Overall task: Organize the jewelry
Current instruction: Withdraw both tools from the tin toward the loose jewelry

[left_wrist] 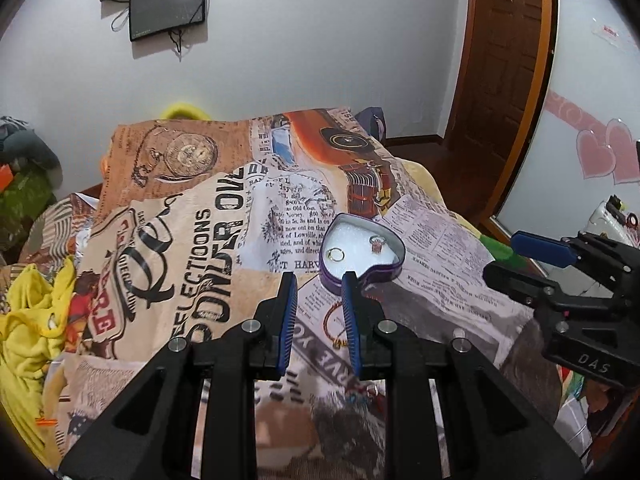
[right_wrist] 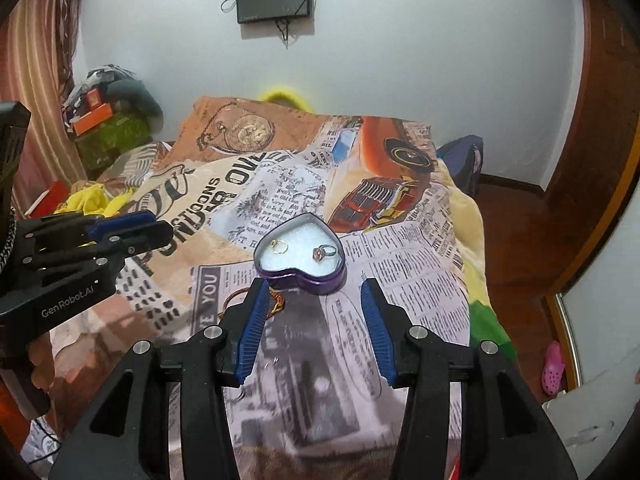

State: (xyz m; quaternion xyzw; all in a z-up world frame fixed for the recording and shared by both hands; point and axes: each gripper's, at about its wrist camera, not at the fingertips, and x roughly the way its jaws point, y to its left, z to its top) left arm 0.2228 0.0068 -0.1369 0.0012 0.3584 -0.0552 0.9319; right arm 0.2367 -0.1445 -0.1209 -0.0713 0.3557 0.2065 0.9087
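A purple heart-shaped box [left_wrist: 394, 270] [right_wrist: 304, 278] with white foam lies open on the printed bedspread. It holds a gold ring [left_wrist: 336, 255] [right_wrist: 279, 246] and a ring with a pink stone [left_wrist: 377, 243] [right_wrist: 324, 253]. A red-gold bracelet [left_wrist: 333, 326] [right_wrist: 276, 300] lies on the cloth just in front of the box. My left gripper [left_wrist: 319, 282] is open and empty, its fingertips above the bracelet and near the box's front. My right gripper [right_wrist: 314, 288] is open and empty, straddling the box's front edge.
The bedspread [left_wrist: 200, 240] covers a bed with yellow cloth [left_wrist: 28, 320] at the left. Small earrings [left_wrist: 360, 394] lie near the front. A wooden door [left_wrist: 504, 60] and floor are on the right. Boxes [right_wrist: 108, 128] are piled at the back left.
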